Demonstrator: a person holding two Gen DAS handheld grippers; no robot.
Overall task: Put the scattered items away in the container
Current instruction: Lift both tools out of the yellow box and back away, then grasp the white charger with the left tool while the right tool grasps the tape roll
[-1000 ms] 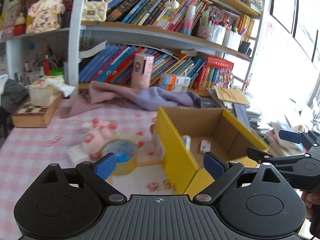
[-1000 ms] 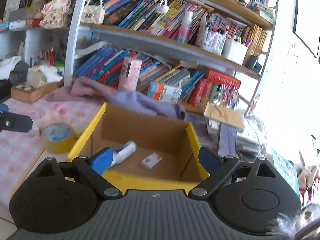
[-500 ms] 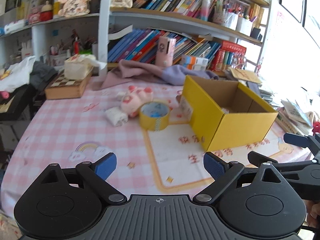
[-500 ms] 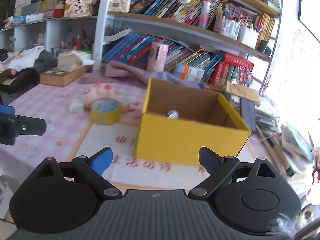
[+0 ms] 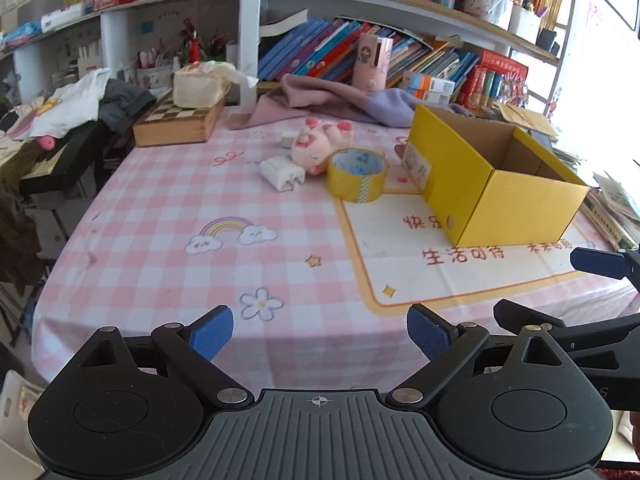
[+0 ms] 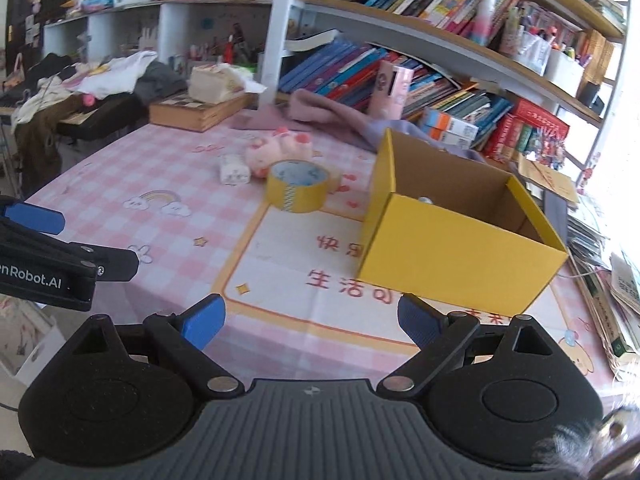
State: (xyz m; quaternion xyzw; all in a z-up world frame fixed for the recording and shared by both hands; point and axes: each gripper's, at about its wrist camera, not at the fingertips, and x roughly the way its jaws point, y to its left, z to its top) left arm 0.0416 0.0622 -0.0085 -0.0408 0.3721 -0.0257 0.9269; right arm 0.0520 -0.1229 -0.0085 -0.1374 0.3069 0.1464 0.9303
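An open yellow cardboard box [image 5: 496,184] [image 6: 460,256] stands on the pink checked tablecloth at the right. A tube tip shows inside it in the right wrist view. To its left lie a yellow tape roll [image 5: 357,175] [image 6: 297,186], a pink plush pig [image 5: 320,145] [image 6: 276,149] and a small white pack [image 5: 282,172] [image 6: 234,169]. My left gripper [image 5: 320,332] is open and empty near the table's front edge. My right gripper [image 6: 310,320] is open and empty in front of the box.
A wooden chess box [image 5: 180,122] with a tissue pack stands at the back left. A purple cloth [image 5: 332,100] lies before the bookshelf [image 5: 400,4]. Stacked papers lie right of the box [image 6: 616,292]. The table edge is close below both grippers.
Both grippers have pulled back from the box toward the table's front edge and stay open. The items on the table have not moved.
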